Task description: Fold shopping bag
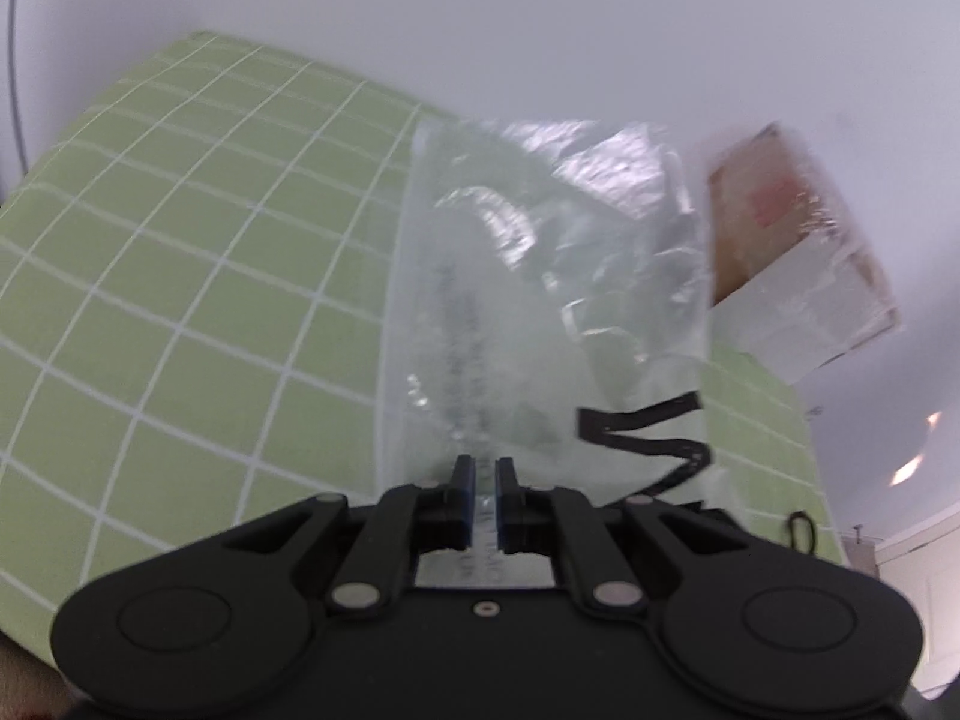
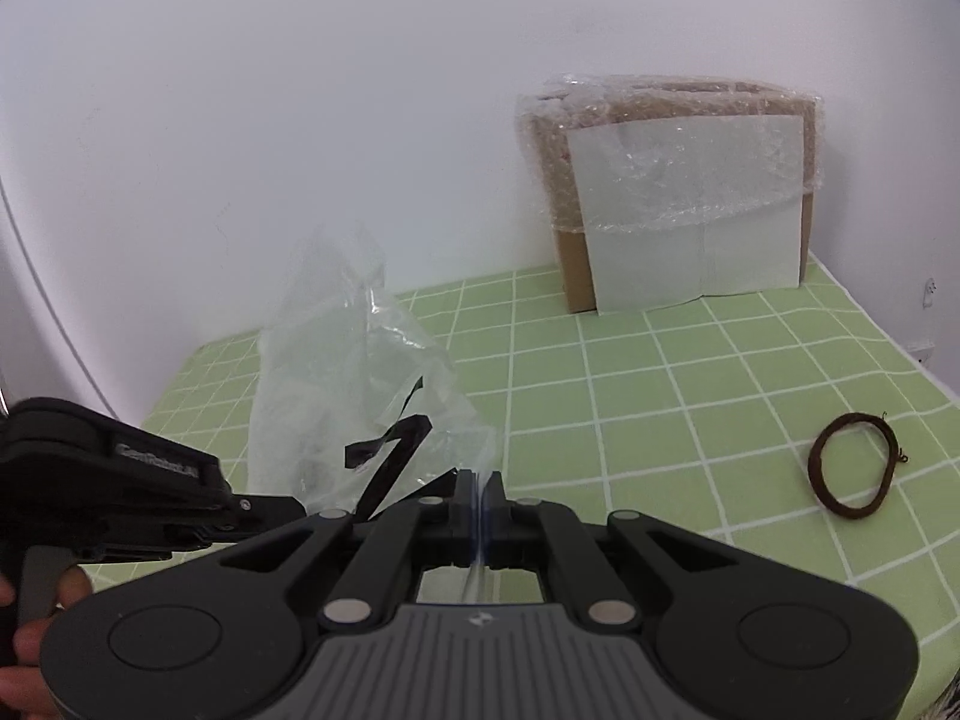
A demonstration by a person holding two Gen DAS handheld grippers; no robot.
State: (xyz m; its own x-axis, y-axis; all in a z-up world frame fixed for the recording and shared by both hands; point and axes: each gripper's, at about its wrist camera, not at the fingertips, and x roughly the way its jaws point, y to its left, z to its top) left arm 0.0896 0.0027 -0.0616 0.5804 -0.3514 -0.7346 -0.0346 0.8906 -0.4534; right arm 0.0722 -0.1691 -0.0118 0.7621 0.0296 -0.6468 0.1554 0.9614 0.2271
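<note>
The shopping bag (image 1: 528, 276) is clear crinkled plastic with black printed lettering. It hangs lifted above the green checked cloth (image 1: 180, 276). My left gripper (image 1: 485, 468) is shut on one edge of the bag, the film pinched between its blue pads. In the right wrist view the same bag (image 2: 354, 360) stands up at the left, and my right gripper (image 2: 480, 483) is shut on another edge of it. The left gripper's black body (image 2: 120, 480) shows at the lower left there, held by a hand (image 2: 36, 648).
A cardboard box (image 2: 678, 198) wrapped in bubble film stands against the white wall at the back. A dark elastic loop (image 2: 852, 465) lies on the cloth (image 2: 690, 396) to the right. A thin cable (image 1: 15, 90) runs down the wall at the far left.
</note>
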